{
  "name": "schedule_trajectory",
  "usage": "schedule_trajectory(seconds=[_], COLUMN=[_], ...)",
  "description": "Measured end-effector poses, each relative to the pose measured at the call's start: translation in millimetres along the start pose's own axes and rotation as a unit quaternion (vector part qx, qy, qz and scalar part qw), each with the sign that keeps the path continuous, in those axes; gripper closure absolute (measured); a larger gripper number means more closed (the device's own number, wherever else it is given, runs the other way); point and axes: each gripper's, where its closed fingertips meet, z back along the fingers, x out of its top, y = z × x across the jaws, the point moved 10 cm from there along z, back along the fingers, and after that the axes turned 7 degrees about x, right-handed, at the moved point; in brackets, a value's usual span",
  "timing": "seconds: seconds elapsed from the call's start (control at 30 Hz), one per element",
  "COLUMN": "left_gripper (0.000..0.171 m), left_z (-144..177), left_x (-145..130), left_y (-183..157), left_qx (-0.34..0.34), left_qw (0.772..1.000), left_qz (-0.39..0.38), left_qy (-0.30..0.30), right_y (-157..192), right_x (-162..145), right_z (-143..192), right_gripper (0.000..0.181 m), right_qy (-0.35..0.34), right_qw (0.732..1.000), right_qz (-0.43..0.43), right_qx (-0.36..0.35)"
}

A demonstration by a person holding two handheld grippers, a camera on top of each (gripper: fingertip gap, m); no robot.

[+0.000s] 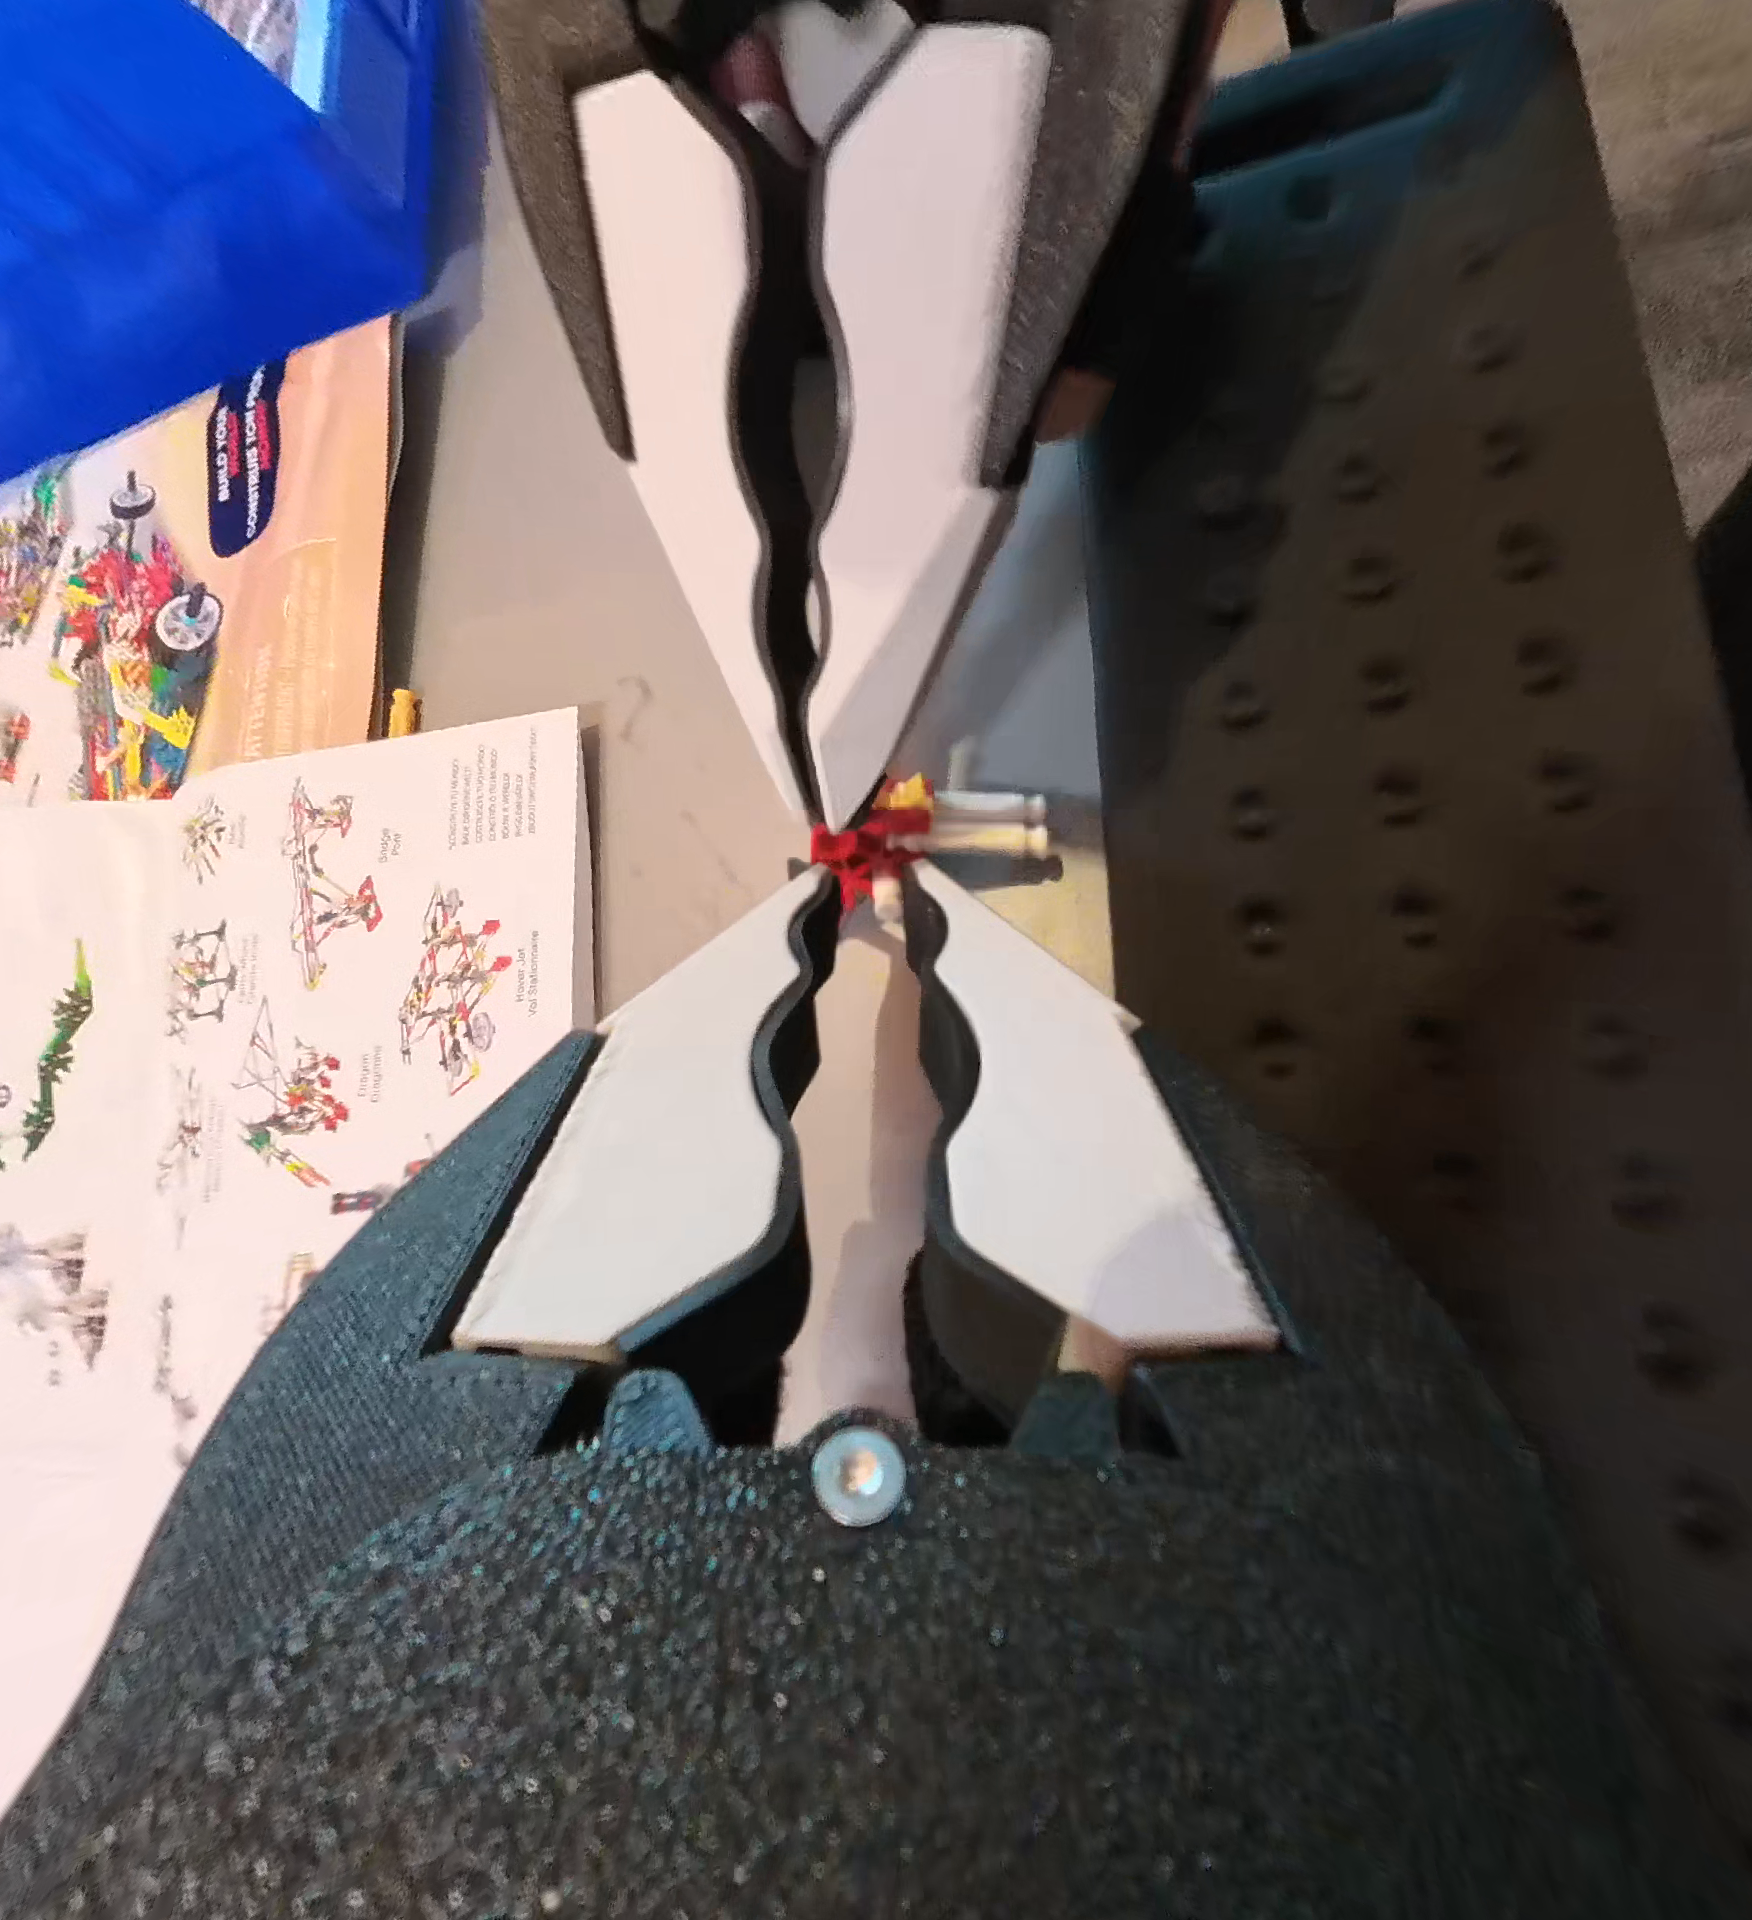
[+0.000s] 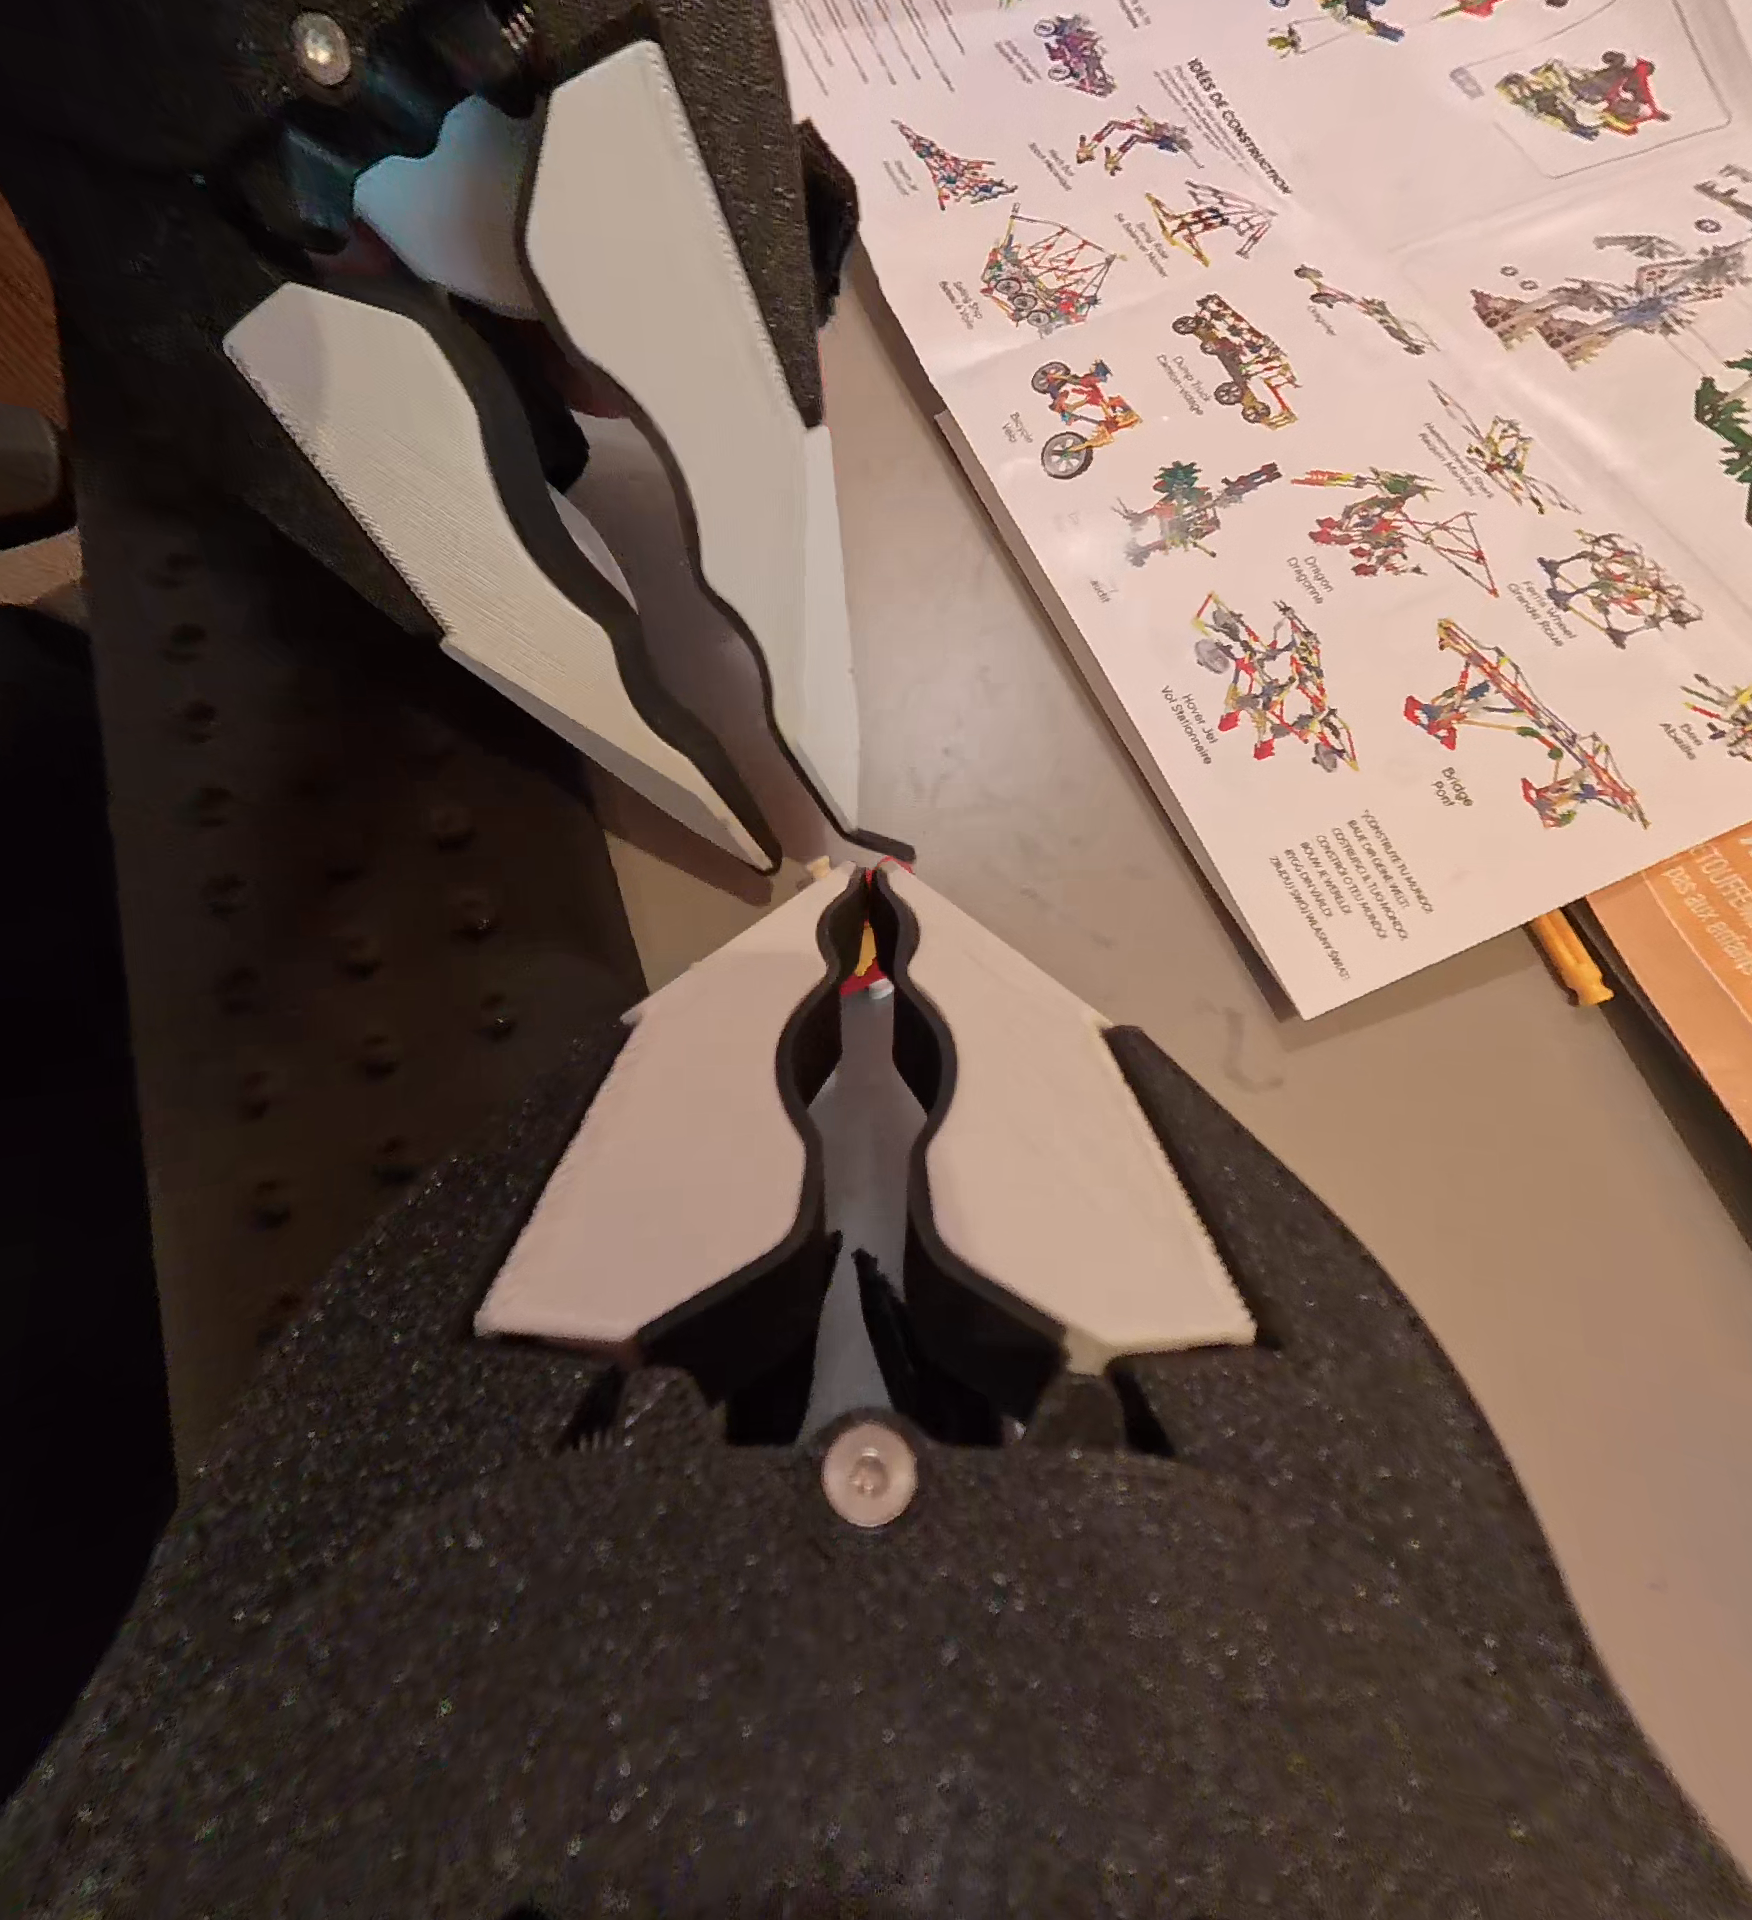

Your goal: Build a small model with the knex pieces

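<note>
Here, both claws meeting tip to tip above the grey worktop, left claw pinching a small red and yellow connector cluster with white rods, right claw clenching onto the same cluster, illustrated instruction sheet lying just beside, blue box sitting farther off.

A small toy-piece cluster, made of red and yellow plastic connectors with 2 white rods pointing right, is held above a grey tabletop. The left gripper and right gripper both pinch it, tips meeting.
</note>
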Motion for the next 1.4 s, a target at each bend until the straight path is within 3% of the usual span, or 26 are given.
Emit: schedule_trajectory(seconds=[0.37, 0.63, 0.7, 0.83, 0.97, 1.13, 1.4], left_gripper=[0.168, 0.163, 0.158, 0.146, 0.146, 0.156, 0.149], left_z=[-12, -17, -10, 10, 36, 54, 72], left_x=[-12, -18, -22, -26, -18, -3, 4], left_y=[-2, 14, 21, 28, 27, 10, -10], left_qx=[-0.047, -0.147, -0.122, -0.09, -0.035, 0.06, 0.152], left_qw=[0.996, 0.98, 0.984, 0.987, 0.981, 0.977, 0.959], left_qz=[0.058, 0.123, 0.118, 0.135, 0.139, 0.042, -0.115], left_qy=[0.048, 0.053, 0.052, -0.018, -0.132, -0.199, -0.208], right_y=[2, 4, 4, 5, 10, 21, 39], right_x=[3, 4, 3, 5, 18, 36, 47], right_z=[-1, -1, -1, -1, 4, 7, 22], right_gripper=[0.18, 0.179, 0.173, 0.162, 0.155, 0.158, 0.162], right_qy=[0.011, 0.015, 0.009, -0.017, -0.06, -0.121, -0.144], right_qw=[1.0, 1.0, 1.0, 1.0, 0.998, 0.992, 0.988], right_qz=[0.015, 0.024, 0.02, 0.006, -0.02, -0.024, 0.01], right_qx=[-0.009, -0.011, -0.009, -0.002, -0.011, -0.033, -0.062])
